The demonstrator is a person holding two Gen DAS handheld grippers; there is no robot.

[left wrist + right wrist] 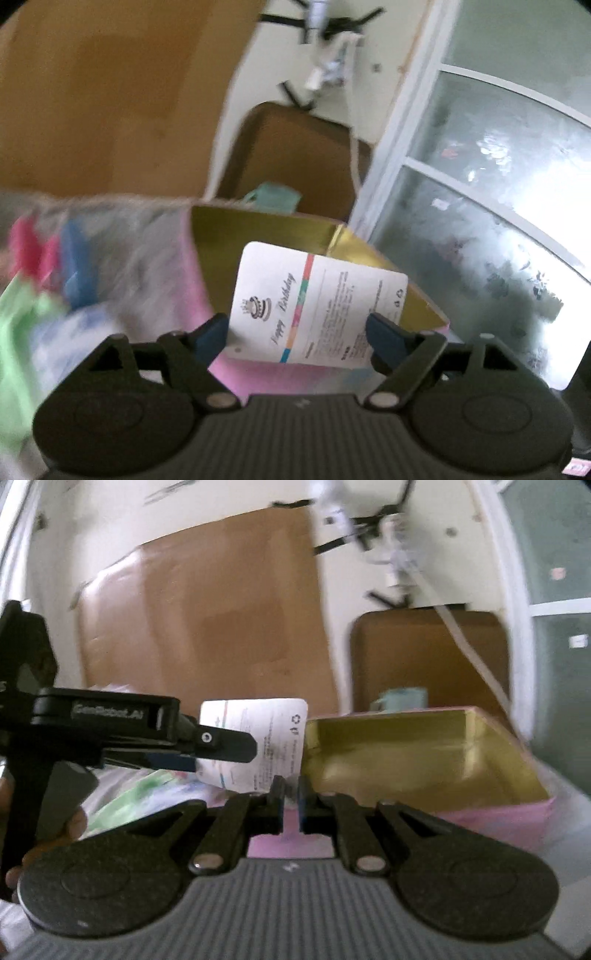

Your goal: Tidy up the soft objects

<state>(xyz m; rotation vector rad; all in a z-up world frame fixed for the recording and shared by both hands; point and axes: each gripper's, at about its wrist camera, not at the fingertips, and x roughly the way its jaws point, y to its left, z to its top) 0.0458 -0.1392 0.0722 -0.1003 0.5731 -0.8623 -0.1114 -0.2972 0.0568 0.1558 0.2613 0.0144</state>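
In the left wrist view, the left gripper [295, 334] stands with its jaws wide apart, its blue-padded fingertips [212, 332] flanking a white card [317, 306] printed with a cake drawing and "Happy Birthday". The card reaches from one pad to the other, but whether the pads touch its edges cannot be told. It stands above the pink rim of an open box [266, 229] with a shiny gold lining, which extends away behind the card. To the left lies a blurred heap of soft cloths [74, 266] in grey, pink, blue, green and white, pressed against the box's pink side. Behind them a large cardboard sheet [110, 96] leans on the wall, a smaller brown box [295, 162] with something teal inside sits beyond the gold box, and a frosted window [498, 184] fills the right.

In the right wrist view, the right gripper [291, 794] has its jaws drawn almost together, with only a narrow slit between them; they sit at the near corner of the gold-lined box [406, 753], and a whitish sliver shows in the slit, though what they pinch is unclear. The left gripper [221, 746] reaches in from the left at the white card [258, 738], which stands just beside the box's left wall. The person's left hand [70, 827] holds that tool's handle. The soft cloths [147, 790] lie low beneath it, left of the box. The cardboard sheet [207, 616] and brown box [424, 657] stand behind.
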